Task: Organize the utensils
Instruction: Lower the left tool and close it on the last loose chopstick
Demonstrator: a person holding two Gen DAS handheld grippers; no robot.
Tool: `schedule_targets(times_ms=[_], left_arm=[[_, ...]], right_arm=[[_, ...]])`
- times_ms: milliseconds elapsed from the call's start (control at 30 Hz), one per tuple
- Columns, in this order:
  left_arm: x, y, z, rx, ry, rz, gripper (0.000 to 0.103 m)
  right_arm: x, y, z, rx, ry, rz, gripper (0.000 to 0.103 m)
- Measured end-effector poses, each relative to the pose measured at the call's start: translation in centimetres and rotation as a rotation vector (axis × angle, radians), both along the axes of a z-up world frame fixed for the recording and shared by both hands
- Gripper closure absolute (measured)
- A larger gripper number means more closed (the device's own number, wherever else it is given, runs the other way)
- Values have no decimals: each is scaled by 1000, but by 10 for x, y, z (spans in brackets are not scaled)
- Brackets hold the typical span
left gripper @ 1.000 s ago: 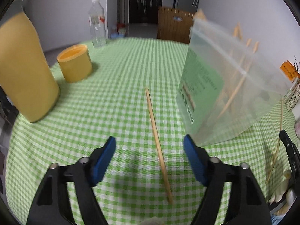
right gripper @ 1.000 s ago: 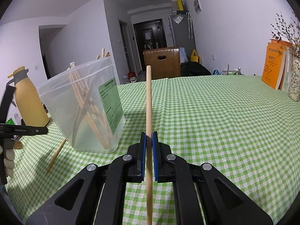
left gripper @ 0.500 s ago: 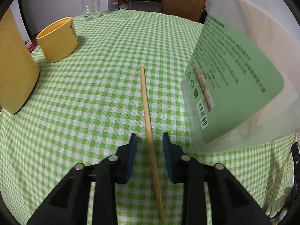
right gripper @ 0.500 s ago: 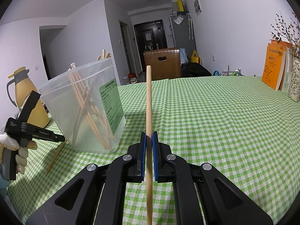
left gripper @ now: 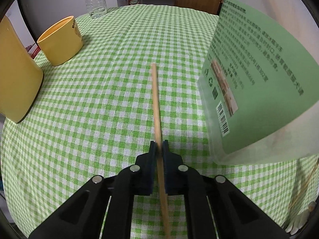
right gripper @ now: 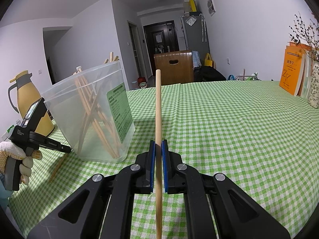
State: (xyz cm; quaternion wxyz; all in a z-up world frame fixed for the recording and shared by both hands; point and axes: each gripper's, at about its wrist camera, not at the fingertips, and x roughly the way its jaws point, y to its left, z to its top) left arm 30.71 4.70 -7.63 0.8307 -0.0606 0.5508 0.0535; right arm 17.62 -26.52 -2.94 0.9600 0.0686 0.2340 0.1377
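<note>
My left gripper (left gripper: 159, 146) jaws pinch a chopstick (left gripper: 156, 101) low over the counter (left gripper: 99, 91); my right gripper (right gripper: 158, 146) clamps another chopstick (right gripper: 158, 107), ready for the tub (right gripper: 95, 109) at ten o'clock (holding the rest).

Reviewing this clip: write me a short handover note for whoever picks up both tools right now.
Left tool: shut on a chopstick low over the green checked tablecloth, right beside the clear container.
Right tool: shut on another chopstick, held up above the cloth, to the right of the container.
Done: several chopsticks already stand in the container.
Left: drop both held chopsticks into the container, then pick up the loose one lying on the cloth near the container's base.
The yellow cup and yellow jug are not in the way.
</note>
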Motion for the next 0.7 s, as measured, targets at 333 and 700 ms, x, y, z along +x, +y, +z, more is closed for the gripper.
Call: schedule_targets(times_ms=[333,700], left_arm=[[-3,2,-1,-9,-7,18,99],[-38,14,23,-54,-117,27,99]], right_arm=[[-1,0,0,8,3,4,96],[1,-4,0,16,9,5,96]])
